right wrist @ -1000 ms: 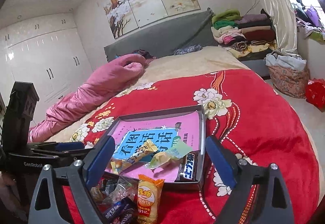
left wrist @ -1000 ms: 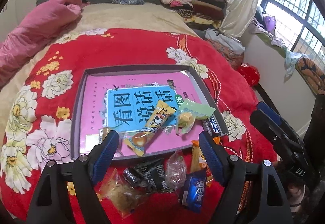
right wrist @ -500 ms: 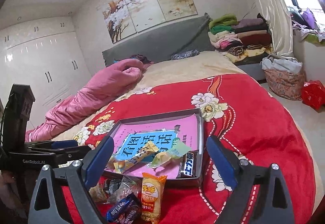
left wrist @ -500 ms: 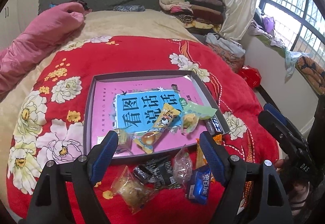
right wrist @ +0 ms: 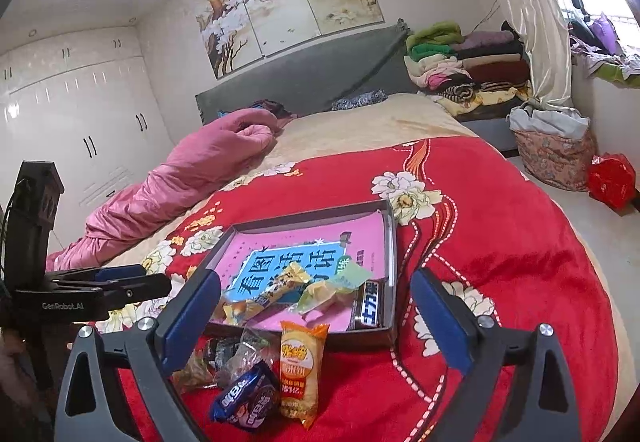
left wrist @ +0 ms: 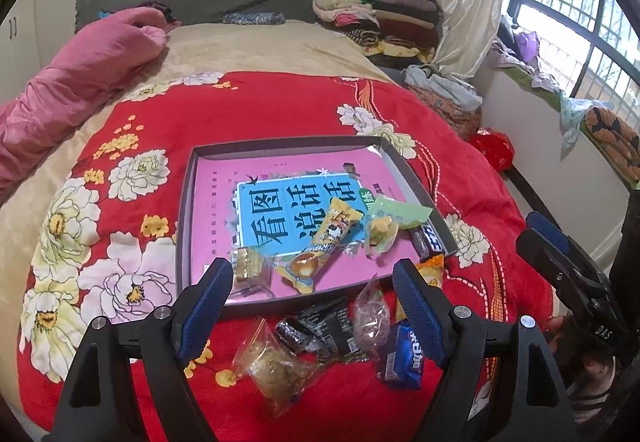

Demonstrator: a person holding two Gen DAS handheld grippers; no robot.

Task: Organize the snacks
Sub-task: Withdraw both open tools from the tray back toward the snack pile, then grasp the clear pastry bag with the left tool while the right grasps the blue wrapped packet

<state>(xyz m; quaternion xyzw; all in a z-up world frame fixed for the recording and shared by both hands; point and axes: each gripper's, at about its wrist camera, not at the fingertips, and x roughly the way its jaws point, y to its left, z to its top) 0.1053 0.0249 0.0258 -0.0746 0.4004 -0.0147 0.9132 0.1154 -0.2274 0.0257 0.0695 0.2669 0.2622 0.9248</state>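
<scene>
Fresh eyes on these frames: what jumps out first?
The red floral blanket covering the bed, with a shallow grey tray in its middle holding a pink book and a few snack packets. Nearer the camera, loose snacks lie on the blanket outside the tray: a blue Oreo packet beside an orange-yellow snack packet. The right tongs are opening, nothing between them.

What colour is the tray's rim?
Dark grey rim, seen best in the left wrist view.
</scene>
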